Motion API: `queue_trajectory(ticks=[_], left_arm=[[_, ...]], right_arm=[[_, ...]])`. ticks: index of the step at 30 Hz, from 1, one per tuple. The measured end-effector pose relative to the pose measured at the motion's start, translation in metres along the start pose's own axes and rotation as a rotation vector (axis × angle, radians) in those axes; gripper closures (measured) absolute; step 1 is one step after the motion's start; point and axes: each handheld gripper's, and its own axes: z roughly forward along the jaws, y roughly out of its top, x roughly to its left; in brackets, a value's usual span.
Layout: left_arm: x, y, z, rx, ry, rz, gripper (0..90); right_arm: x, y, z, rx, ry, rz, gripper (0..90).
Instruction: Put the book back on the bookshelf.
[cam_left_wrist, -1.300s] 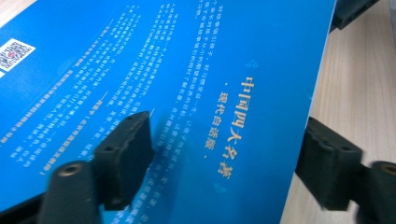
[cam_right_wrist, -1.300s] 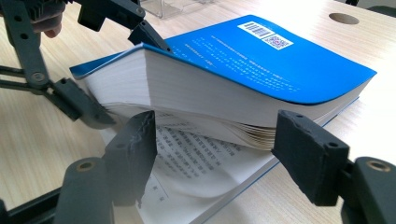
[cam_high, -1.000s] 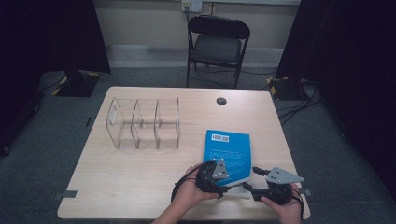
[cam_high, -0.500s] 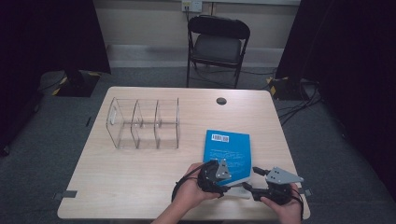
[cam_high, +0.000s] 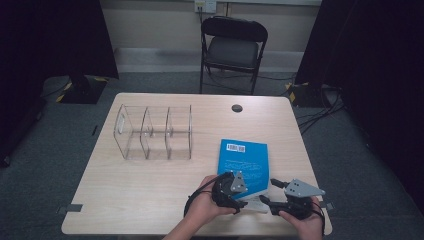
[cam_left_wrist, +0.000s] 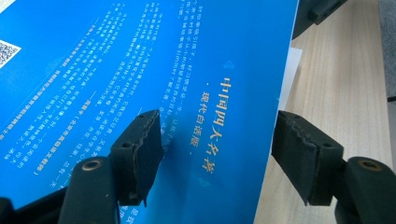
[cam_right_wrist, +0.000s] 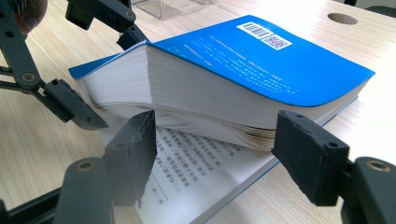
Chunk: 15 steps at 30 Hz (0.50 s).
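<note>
A blue book (cam_high: 243, 164) is seen lying on the table (cam_high: 150, 190), at its near right part, right of a clear rack (cam_high: 154, 132). The book's near corner is lifted: in the right gripper view the cover and most pages are raised over a printed page lying flat. The left gripper (cam_high: 239, 200) is placed at that near edge, fingers (cam_left_wrist: 140, 154) spread wide, one over the cover, one past its edge; nothing is gripped. The right gripper (cam_high: 267, 192) is held just beside the book, fingers (cam_right_wrist: 306, 149) wide open, pointed at the page gap.
</note>
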Motion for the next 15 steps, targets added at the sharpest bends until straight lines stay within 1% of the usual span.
queue_trajectory(ticks=[1,4,6,7,8,9,10,11,13,15], left_arm=[[-0.0002,0.0006,-0.0004,0.01,0.003,-0.005,33.8],[-0.0006,0.0013,0.0005,0.007,0.019,-0.017,35.1],[-0.003,0.0033,0.0013,0.027,0.04,-0.029,33.2],[-0.0049,0.0039,0.0035,0.023,0.048,-0.033,31.0],[-0.0068,0.0041,0.0063,0.006,0.065,-0.021,29.7],[-0.0084,0.0044,0.0084,0.005,0.085,-0.003,30.2],[-0.009,0.005,0.0087,0.014,0.109,0.024,33.6],[-0.0091,0.0055,0.0082,0.02,0.119,0.023,38.6],[-0.0081,0.0054,0.0072,0.015,0.113,0.01,40.6],[-0.0088,0.0072,0.0039,0.022,0.108,0.011,48.9]], right_arm=[[-0.0001,-0.0001,0.0001,-0.002,0.0,-0.002,29.8],[-0.0004,-0.0004,0.0005,-0.009,0.004,0.001,29.8],[-0.0001,-0.0004,0.0006,-0.011,0.004,0.012,29.9],[0.0002,-0.0003,0.0005,-0.009,0.003,0.016,29.9],[0.0003,-0.0001,0.0008,-0.012,0.002,0.014,29.9],[0.0005,0.0,0.0007,-0.012,0.001,0.02,29.9],[0.0006,-0.0001,0.0007,-0.013,0.0,0.023,29.9],[0.0004,-0.0002,0.0009,-0.015,0.0,0.023,29.9],[0.0004,-0.0005,0.0007,-0.013,-0.003,0.027,29.9],[0.0003,0.0002,0.0009,-0.027,0.001,0.029,29.9]])
